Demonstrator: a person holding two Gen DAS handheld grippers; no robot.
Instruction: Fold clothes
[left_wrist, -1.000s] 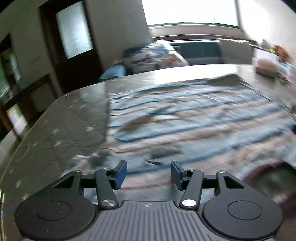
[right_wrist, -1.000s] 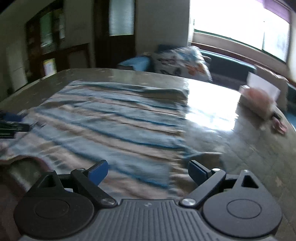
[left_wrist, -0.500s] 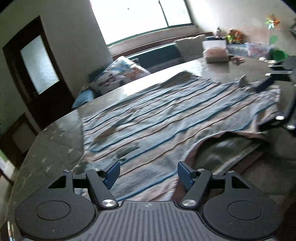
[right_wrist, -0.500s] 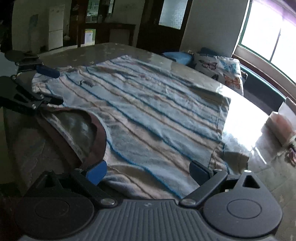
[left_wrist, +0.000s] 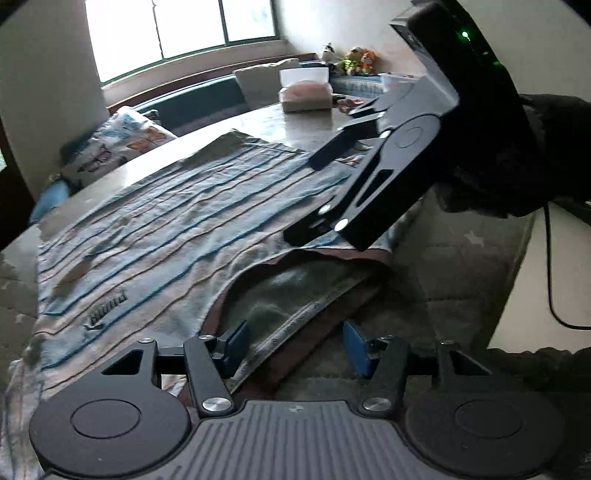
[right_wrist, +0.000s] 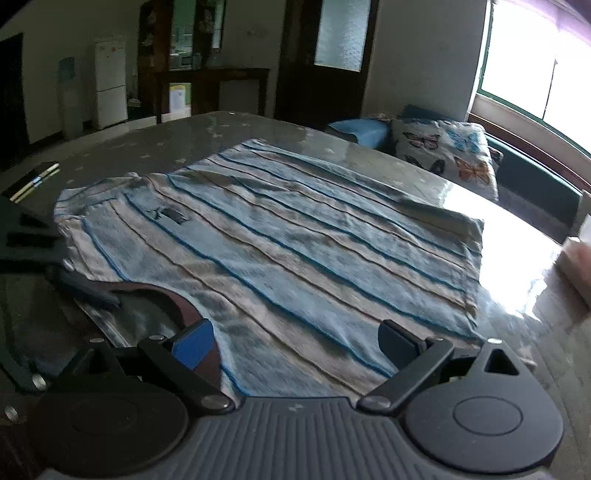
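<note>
A blue, white and tan striped shirt (left_wrist: 177, 229) (right_wrist: 295, 240) lies flat on the table, its brown collar (left_wrist: 332, 291) (right_wrist: 177, 306) toward me. My left gripper (left_wrist: 295, 345) hangs low over the collar. Its jaws are closing, the collar's back edge lies between them, and the pads do not press on it. It shows as a dark blur (right_wrist: 88, 288) at the left of the right wrist view. My right gripper (right_wrist: 297, 343) (left_wrist: 310, 195) stands wide open over the shirt's shoulder beside the collar, with only flat cloth beneath it.
The table (right_wrist: 147, 147) is grey with a star pattern and its edge runs close on the right (left_wrist: 517, 266). A tissue box (left_wrist: 304, 94) stands at the far end. A dark book (right_wrist: 35, 181) lies left of the shirt. A butterfly cushion (right_wrist: 443, 155) sits beyond.
My left gripper has swung from the shirt's chest to the collar, its jaws widening then narrowing. My right gripper has shifted toward the collar side and now shows large in the left view.
</note>
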